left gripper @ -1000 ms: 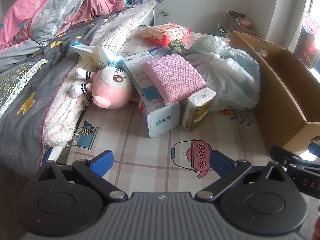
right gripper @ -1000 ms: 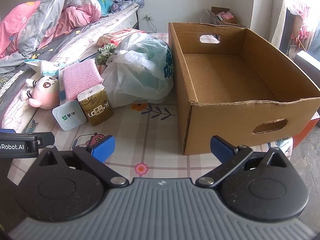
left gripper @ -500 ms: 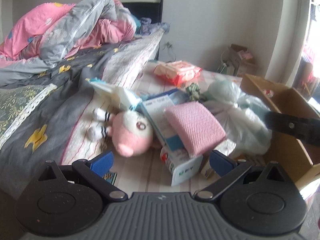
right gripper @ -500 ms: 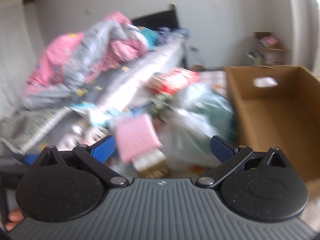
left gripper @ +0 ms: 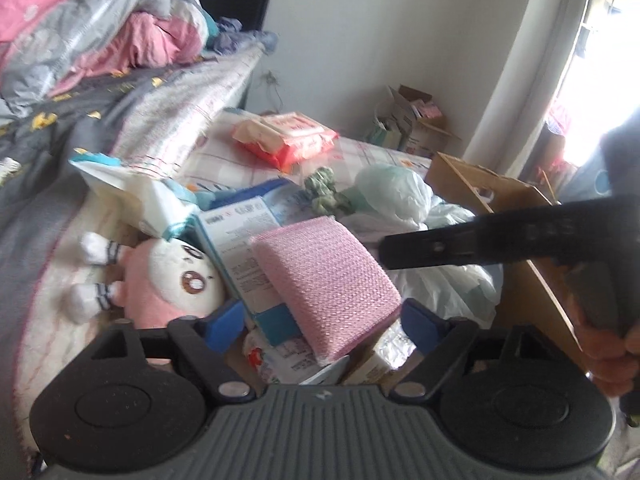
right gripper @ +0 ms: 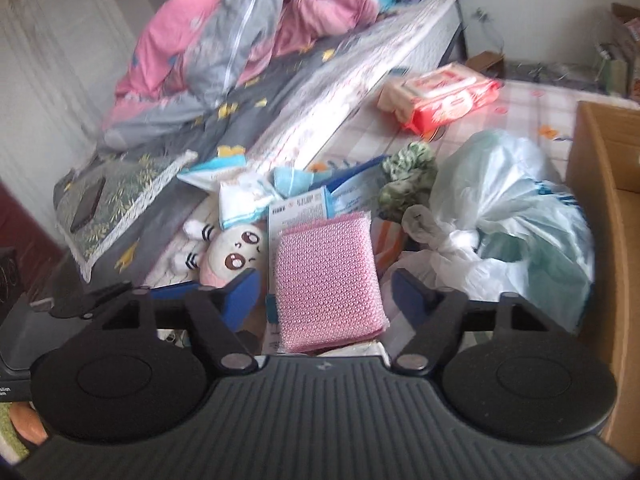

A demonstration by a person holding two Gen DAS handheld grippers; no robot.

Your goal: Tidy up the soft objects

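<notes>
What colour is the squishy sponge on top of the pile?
The sponge is pink, clearest in the right wrist view.

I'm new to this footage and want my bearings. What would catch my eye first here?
The pink mesh sponge stands out, propped on a blue-and-white box, framed between the open fingers of the right gripper and also the left gripper. Just left of it lies a pink plush toy against the bed edge. To the right sit a knotted plastic bag and the cardboard box.
</notes>
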